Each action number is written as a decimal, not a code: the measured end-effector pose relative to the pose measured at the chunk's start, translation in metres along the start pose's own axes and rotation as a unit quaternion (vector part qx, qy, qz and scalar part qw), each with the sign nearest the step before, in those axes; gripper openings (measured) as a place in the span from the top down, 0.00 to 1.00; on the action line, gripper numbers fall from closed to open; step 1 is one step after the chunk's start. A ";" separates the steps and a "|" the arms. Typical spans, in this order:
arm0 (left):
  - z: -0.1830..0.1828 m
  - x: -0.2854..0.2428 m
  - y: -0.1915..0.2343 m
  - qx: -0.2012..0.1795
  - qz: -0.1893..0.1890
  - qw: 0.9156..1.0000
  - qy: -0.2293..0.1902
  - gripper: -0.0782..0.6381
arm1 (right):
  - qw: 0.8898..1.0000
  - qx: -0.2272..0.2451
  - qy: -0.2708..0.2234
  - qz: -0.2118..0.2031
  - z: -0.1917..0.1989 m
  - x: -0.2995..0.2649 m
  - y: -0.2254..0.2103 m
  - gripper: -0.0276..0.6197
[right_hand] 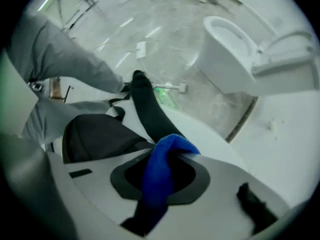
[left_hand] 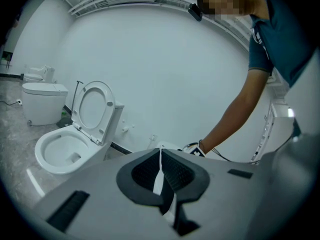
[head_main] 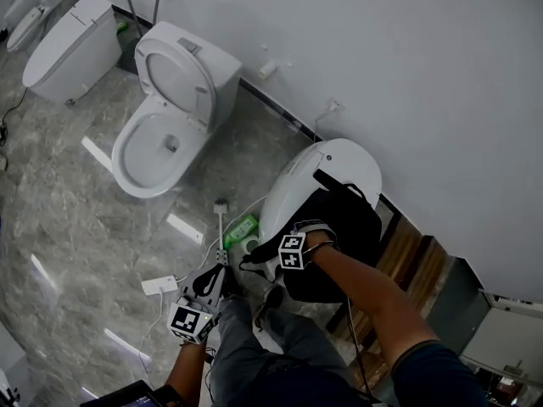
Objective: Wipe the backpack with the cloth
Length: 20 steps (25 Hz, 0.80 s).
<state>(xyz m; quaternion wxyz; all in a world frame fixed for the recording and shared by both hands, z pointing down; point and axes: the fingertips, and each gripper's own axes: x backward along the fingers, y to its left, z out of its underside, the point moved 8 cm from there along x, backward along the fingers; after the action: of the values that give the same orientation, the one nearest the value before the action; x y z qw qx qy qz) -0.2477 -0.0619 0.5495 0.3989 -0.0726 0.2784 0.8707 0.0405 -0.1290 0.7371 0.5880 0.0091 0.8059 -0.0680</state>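
Observation:
A black backpack [head_main: 339, 236] lies on the closed lid of a white toilet [head_main: 331, 164] by the wall. My right gripper [head_main: 273, 257] sits at its left side, shut on a blue cloth [right_hand: 157, 176]. In the right gripper view the gripper [right_hand: 172, 144] hovers just above the white lid, with the backpack's body [right_hand: 100, 136] to the left and a black strap [right_hand: 147, 109] running ahead. My left gripper [head_main: 214, 282] is lower, near my knee and apart from the backpack. Its jaws [left_hand: 161, 151] are shut, with a thin white strip showing between the pads.
An open toilet [head_main: 165, 117] stands to the left, and another closed one [head_main: 72, 49] is farther left. A green bottle [head_main: 241, 229], a brush [head_main: 221, 219] and a white power strip [head_main: 159, 285] lie on the grey floor. Wooden boards [head_main: 407, 253] lie to the right.

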 end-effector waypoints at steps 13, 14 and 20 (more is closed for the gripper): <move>-0.003 -0.112 -0.057 -0.045 0.054 0.997 0.035 0.87 | 0.967 -0.179 -0.156 0.094 0.046 0.012 -0.085 0.87; -0.001 -0.121 -0.064 -0.047 0.056 0.997 0.038 0.87 | 0.961 -0.206 -0.163 0.091 0.056 0.013 -0.101 0.87; 0.001 -0.163 -0.113 -0.066 0.082 0.993 0.055 0.87 | 0.914 -0.361 -0.172 0.075 0.173 -0.011 -0.140 0.87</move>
<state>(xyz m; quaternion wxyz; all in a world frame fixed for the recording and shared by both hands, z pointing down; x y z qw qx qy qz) -0.0546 -0.1083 0.5592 0.3049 -0.1230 0.2470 0.9115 0.1939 -0.2881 0.7095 0.6840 -0.1549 0.6593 0.2710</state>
